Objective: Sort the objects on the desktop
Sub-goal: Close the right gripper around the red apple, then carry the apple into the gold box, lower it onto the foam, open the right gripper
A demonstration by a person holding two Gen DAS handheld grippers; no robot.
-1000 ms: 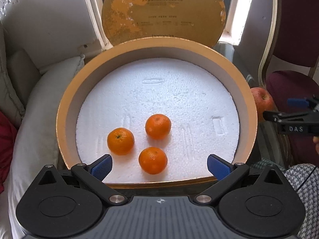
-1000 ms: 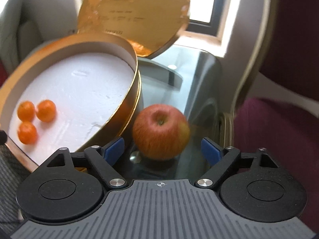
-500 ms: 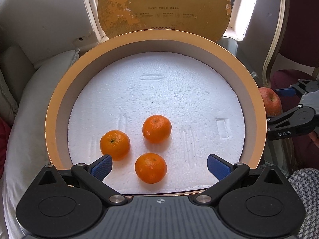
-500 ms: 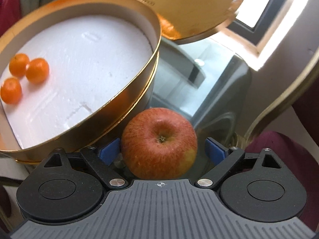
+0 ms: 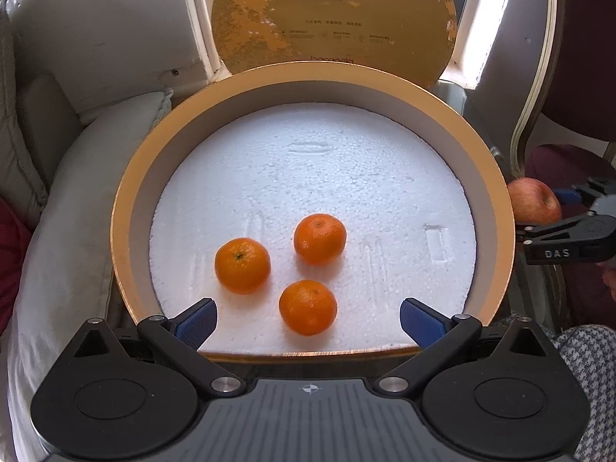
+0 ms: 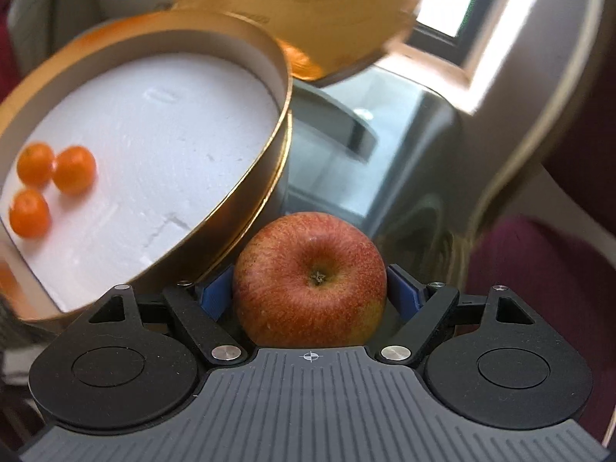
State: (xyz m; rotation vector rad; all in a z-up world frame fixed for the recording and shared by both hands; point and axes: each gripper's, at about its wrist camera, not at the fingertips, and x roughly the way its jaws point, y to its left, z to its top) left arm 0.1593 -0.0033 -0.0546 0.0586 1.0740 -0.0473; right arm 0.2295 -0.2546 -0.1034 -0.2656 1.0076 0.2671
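Sat on a glass table (image 6: pixel 404 146) by a bright window (image 6: pixel 454 4), hemmed in by a pale cushion (image 5: pixel 73 208) and a dark red chair (image 5: pixel 569 50). Held a big round gold box (image 5: pixel 127 208), lid (image 5: pixel 331 19) propped upright behind, white foam (image 5: pixel 308 177) inside with three tangerines (image 5: pixel 241 265) clustered near the front edge. Showed a red apple (image 6: pixel 310 281) on the glass just outside the box's right wall, blue fingers (image 6: pixel 400 288) of the right gripper (image 6: pixel 310 288) closed in against both its flanks, seemingly touching. Hung the left gripper (image 5: pixel 306 317) over the box's near rim, jaws wide apart, empty. Called for a firm, even squeeze, then a straight lift clear of the box rim before swinging over the foam.
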